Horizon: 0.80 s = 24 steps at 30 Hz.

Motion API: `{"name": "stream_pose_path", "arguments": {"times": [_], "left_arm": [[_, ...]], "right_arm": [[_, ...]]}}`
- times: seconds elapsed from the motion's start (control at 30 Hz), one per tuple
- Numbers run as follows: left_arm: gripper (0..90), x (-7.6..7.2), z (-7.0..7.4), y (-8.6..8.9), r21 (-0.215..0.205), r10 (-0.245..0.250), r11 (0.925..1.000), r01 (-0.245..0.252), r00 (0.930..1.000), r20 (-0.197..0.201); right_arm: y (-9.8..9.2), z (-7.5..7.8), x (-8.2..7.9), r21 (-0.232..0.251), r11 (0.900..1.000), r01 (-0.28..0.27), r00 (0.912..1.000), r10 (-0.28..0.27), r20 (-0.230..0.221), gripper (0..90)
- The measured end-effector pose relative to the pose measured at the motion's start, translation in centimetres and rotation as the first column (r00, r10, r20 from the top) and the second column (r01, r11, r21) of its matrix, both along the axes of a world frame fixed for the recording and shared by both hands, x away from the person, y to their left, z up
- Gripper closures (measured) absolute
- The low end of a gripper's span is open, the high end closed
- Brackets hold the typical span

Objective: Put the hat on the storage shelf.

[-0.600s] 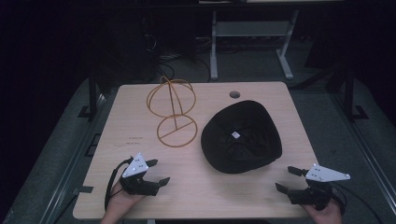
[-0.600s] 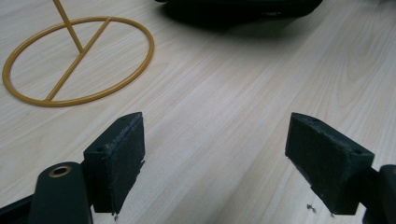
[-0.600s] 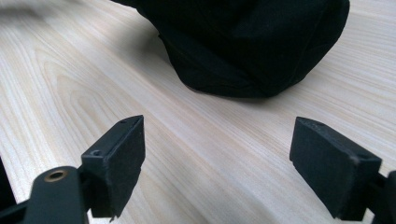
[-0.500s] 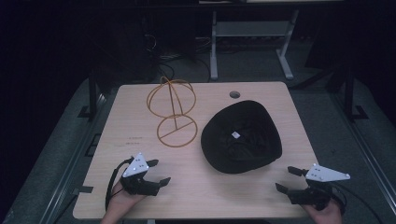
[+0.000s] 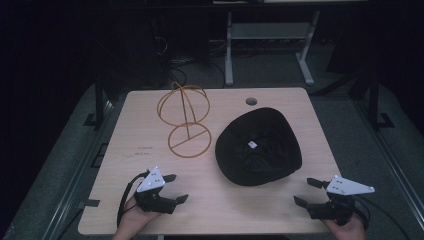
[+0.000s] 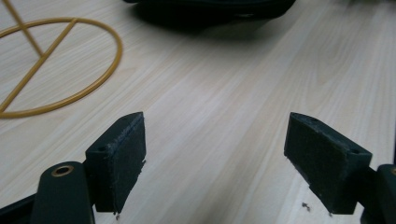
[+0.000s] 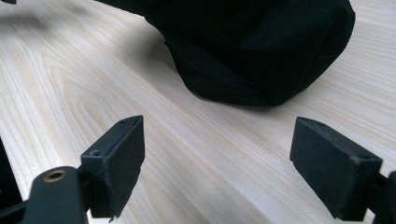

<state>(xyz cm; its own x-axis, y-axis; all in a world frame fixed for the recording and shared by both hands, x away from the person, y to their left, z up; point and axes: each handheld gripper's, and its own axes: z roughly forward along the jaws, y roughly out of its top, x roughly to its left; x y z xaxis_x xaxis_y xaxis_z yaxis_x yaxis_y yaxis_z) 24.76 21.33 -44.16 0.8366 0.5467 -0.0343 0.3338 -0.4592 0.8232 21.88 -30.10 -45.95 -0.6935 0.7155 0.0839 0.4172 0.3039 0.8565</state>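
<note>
A black cap (image 5: 259, 148) lies upside down on the right half of the wooden table (image 5: 140, 125), a small white label showing inside it. Left of it stands a gold wire hat stand (image 5: 184, 116) with a round base ring (image 6: 60, 70). My left gripper (image 5: 176, 188) rests near the front left edge, open, nothing between its jaws. At the front right my right gripper (image 5: 305, 191) is open too, pointing toward the cap (image 7: 252, 51), which lies a short way ahead of its jaws. The cap's edge (image 6: 210, 7) sits at the top of the left gripper view.
A round cable hole (image 5: 251, 101) sits near the table's far edge. Behind the table stands a white metal frame (image 5: 270, 45) on a dark floor. Bare wood stretches between the two grippers along the front edge.
</note>
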Motion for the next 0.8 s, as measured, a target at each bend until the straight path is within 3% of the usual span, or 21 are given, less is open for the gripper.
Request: {"name": "stream_pose_path", "arguments": {"times": [0.13, 0.33, 0.4, 0.53, 0.8], "left_arm": [[20.3, -0.2, 0.2, -1.2, -0.016, -0.032, 0.9994, 0.032, 0.9995, -0.002], [20.7, -0.2, 0.8, -3.5, -0.004, -0.093, 0.9956, 0.093, 0.9956, 0.001], [20.9, -0.1, 0.9, -4.6, -0.012, -0.122, 0.9925, 0.122, 0.9924, -0.015], [20.9, 0.0, 1.2, -6.4, 0.012, -0.168, 0.9856, 0.169, 0.9857, -0.011], [21.0, 0.6, 2.4, -10.1, 0.019, -0.223, 0.9748, 0.222, 0.9743, 0.033]], "right_arm": [[-0.1, 0.1, -0.1, 0.006, 1.000, 0.002, 1.0000, -0.002, 0.003, 17.3], [-0.3, 0.1, -0.1, 0.012, 1.000, 0.009, 0.9999, -0.010, 0.012, 17.2], [-0.4, 0.1, -0.1, 0.018, 1.000, 0.013, 0.9998, -0.014, 0.014, 17.2], [-0.6, 0.1, -0.1, 0.022, 1.000, 0.014, 0.9998, -0.014, 0.012, 17.2], [-0.5, 0.1, -0.1, 0.023, 1.000, 0.007, 0.9999, -0.007, 0.013, 17.2]]}}
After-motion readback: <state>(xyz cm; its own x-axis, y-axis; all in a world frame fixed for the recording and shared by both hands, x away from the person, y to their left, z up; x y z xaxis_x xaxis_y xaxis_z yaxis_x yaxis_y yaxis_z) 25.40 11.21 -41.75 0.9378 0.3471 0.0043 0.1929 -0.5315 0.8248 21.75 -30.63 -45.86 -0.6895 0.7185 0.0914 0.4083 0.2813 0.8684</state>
